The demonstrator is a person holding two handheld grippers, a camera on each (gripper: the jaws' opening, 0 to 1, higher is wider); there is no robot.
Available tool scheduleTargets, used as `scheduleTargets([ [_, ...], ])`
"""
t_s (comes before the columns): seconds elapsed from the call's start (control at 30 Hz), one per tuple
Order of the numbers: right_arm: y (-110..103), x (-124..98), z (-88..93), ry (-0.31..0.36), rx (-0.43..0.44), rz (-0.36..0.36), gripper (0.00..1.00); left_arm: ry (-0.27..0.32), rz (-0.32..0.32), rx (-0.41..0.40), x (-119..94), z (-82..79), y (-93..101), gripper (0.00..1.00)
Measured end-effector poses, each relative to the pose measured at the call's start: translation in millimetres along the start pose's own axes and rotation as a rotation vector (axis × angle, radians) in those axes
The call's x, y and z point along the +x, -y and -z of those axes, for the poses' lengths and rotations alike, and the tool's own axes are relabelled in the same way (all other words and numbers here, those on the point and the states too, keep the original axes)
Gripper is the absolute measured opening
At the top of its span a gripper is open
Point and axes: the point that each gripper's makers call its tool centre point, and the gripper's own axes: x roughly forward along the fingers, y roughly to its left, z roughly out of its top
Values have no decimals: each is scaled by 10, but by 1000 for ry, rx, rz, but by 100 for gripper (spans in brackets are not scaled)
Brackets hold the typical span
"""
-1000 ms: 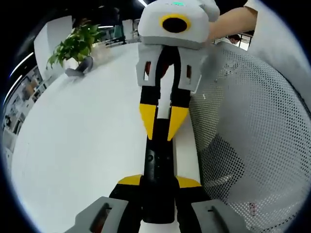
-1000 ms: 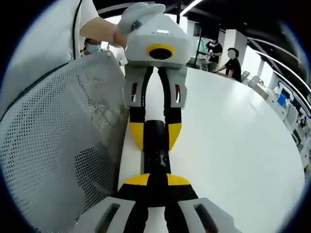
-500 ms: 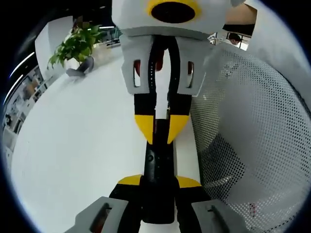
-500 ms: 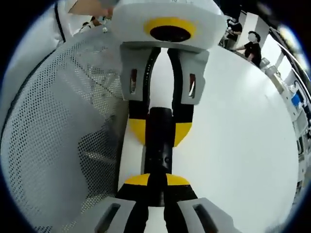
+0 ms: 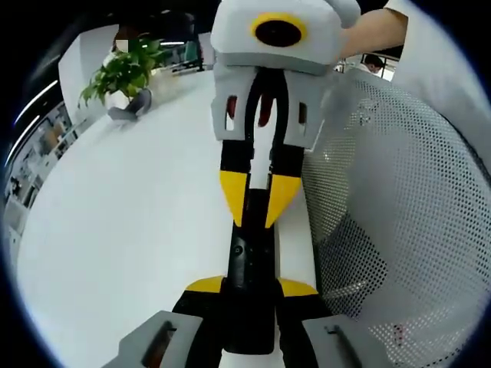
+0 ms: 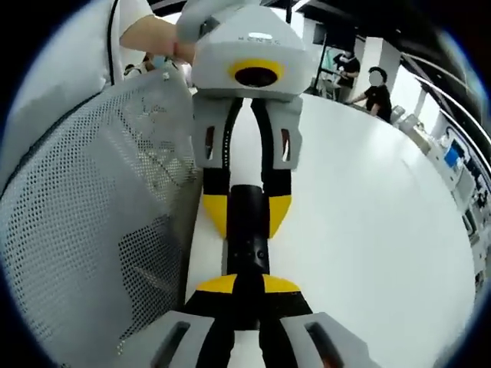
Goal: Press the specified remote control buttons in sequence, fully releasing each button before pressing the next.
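The left gripper (image 5: 249, 287) clamped the remote (image 5: 251, 257); the right gripper (image 5: 258, 203) pinched together above it, beside a mesh chair (image 5: 391, 199) and plant (image 5: 123, 73).

A white surface (image 5: 130, 207) stretches wide. At its far edge stands a leafy green plant (image 5: 123, 69) in a grey pot (image 5: 140, 100). A grey mesh chair back (image 5: 391, 207) rises just beside the surface's near edge. Two people (image 6: 368, 84) stand beyond the far side.
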Motion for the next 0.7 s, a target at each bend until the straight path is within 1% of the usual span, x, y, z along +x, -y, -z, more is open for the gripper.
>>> scheduleTargets([
  [0.03, -6, 5, -8, -9, -30, -3, 7, 2, 0, -1, -1, 0, 0, 24],
  [0.1, -7, 20, -28, -16, -26, -9, 6, 4, 0, -2, -1, -1, 0, 24],
  [0.17, -4, 31, -31, -39, -27, -14, 5, 4, 0, -2, -1, -1, 1, 24],
  [0.2, -4, 31, -20, -72, -3, -26, 5, 4, 0, -2, -1, -2, 1, 24],
  [0.27, -3, 37, -9, -125, 7, -44, 5, 6, 0, -2, -2, -1, 2, 24],
  [0.3, 4, 43, -9, -168, 44, -48, 5, 7, 0, -2, -2, -1, 3, 24],
  [0.33, 6, 48, -10, -192, 43, -52, 5, 8, 0, -1, -2, 0, 3, 24],
  [0.37, 4, 54, -7, -221, 65, -45, 5, 8, 0, -1, -1, 1, 2, 24],
  [0.43, 6, 68, -18, -242, 45, -45, 5, 9, 0, -1, 0, 2, 3, 24],
  [0.47, 7, 70, -14, -250, 53, -46, 5, 9, 0, -3, 2, 4, 2, 24],
  [0.53, 20, 61, -3, -248, 87, -45, 5, 10, -2, -5, 4, 6, 0, 24],
  [0.57, 10, 55, 3, -243, 78, -41, 5, 12, -2, -6, 7, 9, -3, 24],
  [0.6, 11, 48, 7, -226, 87, -32, 5, 14, -2, -7, 8, 10, -3, 24],
  [0.63, 9, 47, -3, -197, 98, -26, 5, 17, -3, -9, 10, 11, -5, 24],
  [0.67, 14, 40, -13, -150, 101, -12, 5, 19, -3, -10, 11, 12, -6, 24],
  [0.7, 17, 36, -14, -117, 130, -1, 5, 22, -4, -12, 12, 12, -7, 24],
])
